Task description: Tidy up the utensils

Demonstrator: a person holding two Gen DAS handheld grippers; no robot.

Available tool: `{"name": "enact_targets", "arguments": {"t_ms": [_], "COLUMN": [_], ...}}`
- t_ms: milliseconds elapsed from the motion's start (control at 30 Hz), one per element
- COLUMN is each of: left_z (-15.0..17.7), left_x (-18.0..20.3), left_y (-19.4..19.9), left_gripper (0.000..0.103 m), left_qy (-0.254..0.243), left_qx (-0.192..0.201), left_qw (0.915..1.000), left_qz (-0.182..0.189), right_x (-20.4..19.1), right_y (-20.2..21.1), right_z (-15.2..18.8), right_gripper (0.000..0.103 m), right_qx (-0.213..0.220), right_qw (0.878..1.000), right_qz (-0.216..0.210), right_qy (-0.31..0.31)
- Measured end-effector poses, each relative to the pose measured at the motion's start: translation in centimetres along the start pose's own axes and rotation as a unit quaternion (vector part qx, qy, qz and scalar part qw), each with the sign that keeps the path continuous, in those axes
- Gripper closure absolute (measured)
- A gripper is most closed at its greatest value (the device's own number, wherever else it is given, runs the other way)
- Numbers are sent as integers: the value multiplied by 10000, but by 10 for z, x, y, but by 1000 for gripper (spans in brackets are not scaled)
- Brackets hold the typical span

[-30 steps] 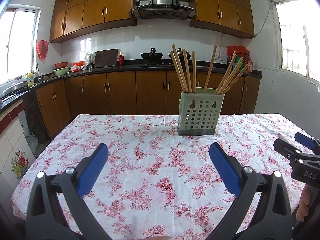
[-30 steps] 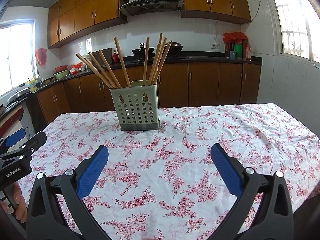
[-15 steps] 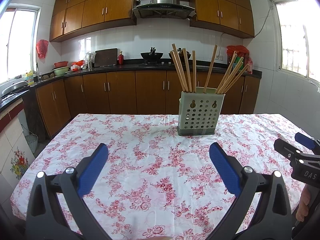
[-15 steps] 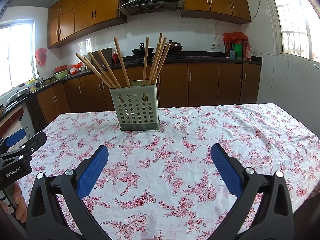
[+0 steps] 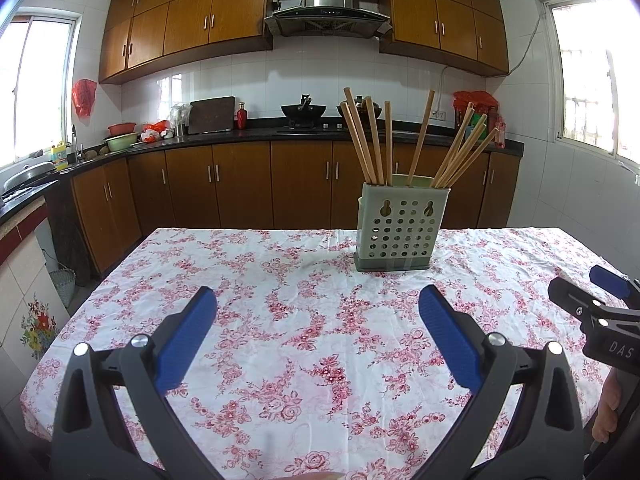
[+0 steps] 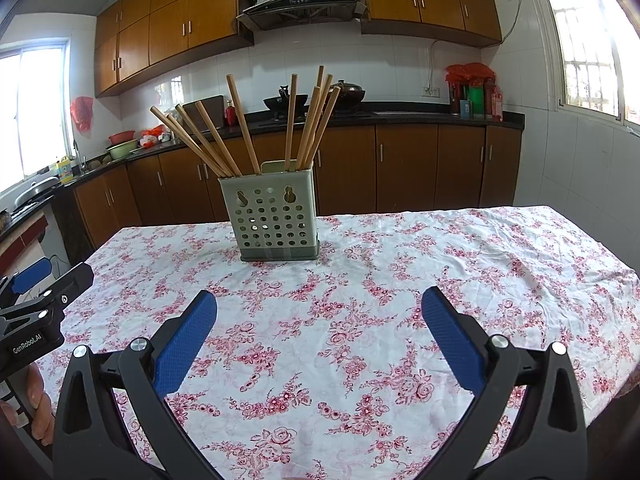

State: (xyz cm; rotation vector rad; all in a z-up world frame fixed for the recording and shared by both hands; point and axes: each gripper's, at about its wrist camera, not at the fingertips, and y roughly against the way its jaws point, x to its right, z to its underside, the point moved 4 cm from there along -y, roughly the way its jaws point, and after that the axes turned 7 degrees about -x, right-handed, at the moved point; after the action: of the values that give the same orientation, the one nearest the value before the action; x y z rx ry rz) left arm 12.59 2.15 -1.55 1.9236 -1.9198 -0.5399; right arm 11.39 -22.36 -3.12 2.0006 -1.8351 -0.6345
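- A table covered by a white cloth printed with red flowers [image 5: 280,280] fills the lower half of both wrist views; a kitchen with brown cabinets lies behind it.
- A pale green perforated utensil holder [image 5: 400,228] stands upright on the cloth, toward the far side of the table; in the right wrist view it sits left of centre [image 6: 274,216].
- Wooden chopsticks [image 5: 374,140] stand in the holder, fanning outward in two loose bunches, one leaning left and one leaning right [image 6: 208,140].
- The left gripper [image 5: 318,316] hangs above the cloth, near edge of the table; its blue-padded fingers [image 5: 186,340] are spread wide apart and grip nothing.
- The right gripper [image 6: 320,316] hangs likewise, fingers [image 6: 452,336] spread wide and empty; both are well apart from the holder.
- Each gripper shows at the edge of the other's view, with part of a hand [image 6: 36,404] beneath it.
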Motion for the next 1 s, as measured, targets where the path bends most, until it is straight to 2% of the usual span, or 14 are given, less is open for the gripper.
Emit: {"name": "enact_targets", "arguments": {"t_ms": [1000], "left_z": [0], "left_x": [0], "left_y": [-1], "left_gripper": [4], "left_qy": [-4], "left_qx": [-17], "left_qw": [10000], "left_qz": [16], "right_x": [-1], "right_y": [0], "right_z": [0], "right_gripper": [2], "right_qx": [-7], "right_qw": [10000], "right_qz": [4], "right_qy": [-6]}}
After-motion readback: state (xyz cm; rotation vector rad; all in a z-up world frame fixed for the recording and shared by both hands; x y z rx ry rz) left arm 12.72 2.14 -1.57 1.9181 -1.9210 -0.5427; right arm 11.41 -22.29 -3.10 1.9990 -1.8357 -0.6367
